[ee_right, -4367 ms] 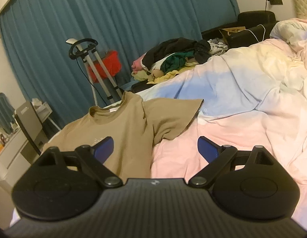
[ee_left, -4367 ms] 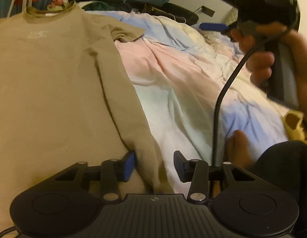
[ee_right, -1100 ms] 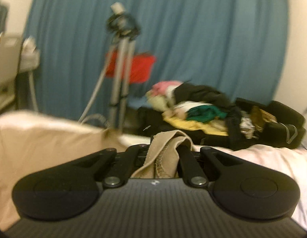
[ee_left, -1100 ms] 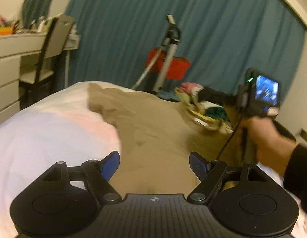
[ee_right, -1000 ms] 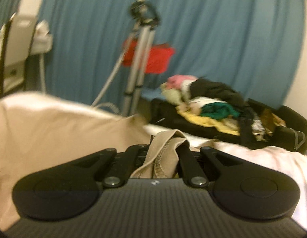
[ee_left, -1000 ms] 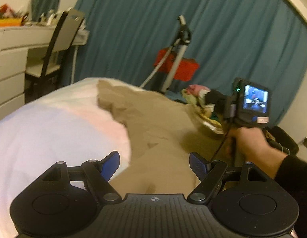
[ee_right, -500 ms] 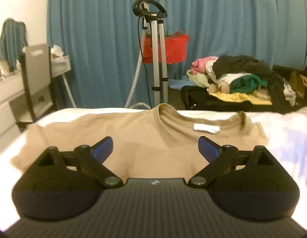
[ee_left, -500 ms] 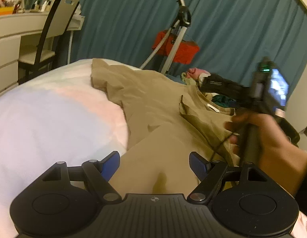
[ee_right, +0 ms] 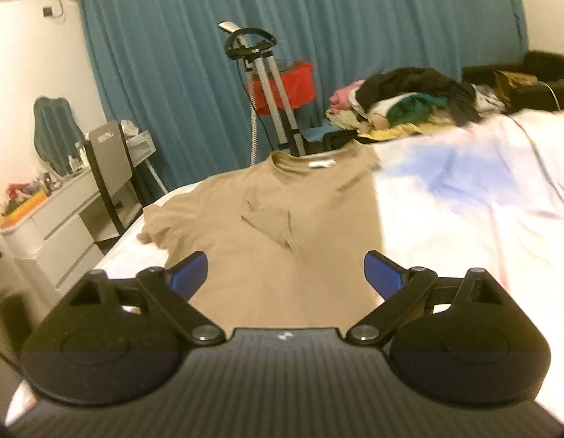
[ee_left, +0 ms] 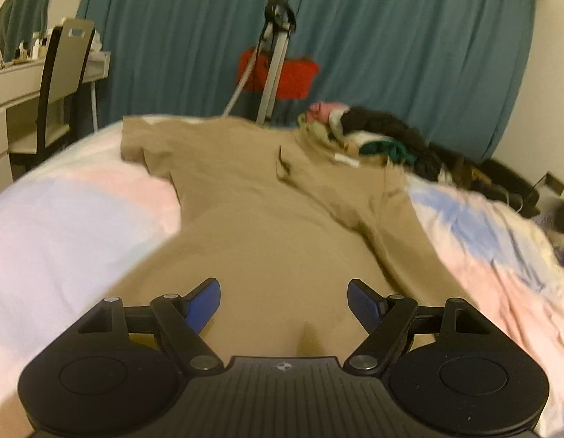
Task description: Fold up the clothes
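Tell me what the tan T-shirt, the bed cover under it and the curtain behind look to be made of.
Tan T-shirt: soft matte knit, likely cotton jersey; it lies limp with a ribbed collar.
Bed cover: thin woven fabric, probably cotton, pastel-printed; it shows fine creases and no sheen.
Curtain: heavier teal cloth hanging in deep, regular vertical folds; fibre cannot be told.

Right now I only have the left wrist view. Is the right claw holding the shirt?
Observer: No. The right claw is open with nothing between its fingers, pointing over the lower part of the tan shirt.
Operator: How does the folded side look from there?
Observer: In the right wrist view the folded edge runs fairly straight from shoulder toward hem, and the tucked sleeve lies creased on the chest.
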Available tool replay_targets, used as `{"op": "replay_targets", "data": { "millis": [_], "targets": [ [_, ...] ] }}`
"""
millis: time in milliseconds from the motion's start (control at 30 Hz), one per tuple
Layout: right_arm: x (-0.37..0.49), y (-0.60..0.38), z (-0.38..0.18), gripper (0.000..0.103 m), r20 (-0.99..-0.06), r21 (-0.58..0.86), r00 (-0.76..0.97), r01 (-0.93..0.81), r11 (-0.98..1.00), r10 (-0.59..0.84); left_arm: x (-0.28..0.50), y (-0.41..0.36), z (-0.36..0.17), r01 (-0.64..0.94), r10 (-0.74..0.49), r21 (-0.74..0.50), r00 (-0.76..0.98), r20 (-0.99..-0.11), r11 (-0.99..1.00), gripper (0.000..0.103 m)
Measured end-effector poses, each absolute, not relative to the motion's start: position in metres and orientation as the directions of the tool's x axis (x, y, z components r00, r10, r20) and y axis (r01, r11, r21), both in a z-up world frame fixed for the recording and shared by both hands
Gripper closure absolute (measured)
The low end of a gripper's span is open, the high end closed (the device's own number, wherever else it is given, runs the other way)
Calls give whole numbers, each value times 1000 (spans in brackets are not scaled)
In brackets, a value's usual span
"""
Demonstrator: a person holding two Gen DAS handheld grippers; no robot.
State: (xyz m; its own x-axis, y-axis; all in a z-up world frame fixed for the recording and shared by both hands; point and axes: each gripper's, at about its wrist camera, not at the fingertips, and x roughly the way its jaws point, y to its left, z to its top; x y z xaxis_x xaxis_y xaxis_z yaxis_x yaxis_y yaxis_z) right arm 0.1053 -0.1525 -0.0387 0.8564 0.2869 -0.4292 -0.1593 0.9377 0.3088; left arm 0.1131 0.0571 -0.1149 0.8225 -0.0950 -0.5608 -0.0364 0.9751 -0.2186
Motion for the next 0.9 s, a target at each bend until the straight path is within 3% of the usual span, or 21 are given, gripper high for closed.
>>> {"op": "replay_targets", "data": {
  "millis": [167, 333, 533, 667, 833, 900],
  "targets": [
    [63, -207, -53, 9, -412, 410, 879, -56, 910, 240, 94, 37, -118, -7, -182, -300, 782, -597, 954, 29],
    [59, -246, -54, 9, -392, 512, 891, 5, 859, 229, 59, 1, -114, 138, -371, -406, 725, -580, 903, 34],
    [61, -269, -63, 9, -392, 596, 883, 30, 802, 258, 41, -51, -133, 321, -650, -582, 535, -540, 747, 58],
    [58, -276, -64, 9, -398, 613, 880, 45, 789, 259, 40, -70, -153, 331, -697, -619, 443, -564, 712, 62],
    [61, -275, -68, 9, -415, 599, 877, 65, 798, 240, 40, -87, -169, 353, -668, -567, 395, -631, 745, 63],
    [64, -273, -70, 9, -431, 586, 872, 74, 807, 233, 42, -90, -173, 345, -643, -543, 397, -655, 766, 87]
  ]
}}
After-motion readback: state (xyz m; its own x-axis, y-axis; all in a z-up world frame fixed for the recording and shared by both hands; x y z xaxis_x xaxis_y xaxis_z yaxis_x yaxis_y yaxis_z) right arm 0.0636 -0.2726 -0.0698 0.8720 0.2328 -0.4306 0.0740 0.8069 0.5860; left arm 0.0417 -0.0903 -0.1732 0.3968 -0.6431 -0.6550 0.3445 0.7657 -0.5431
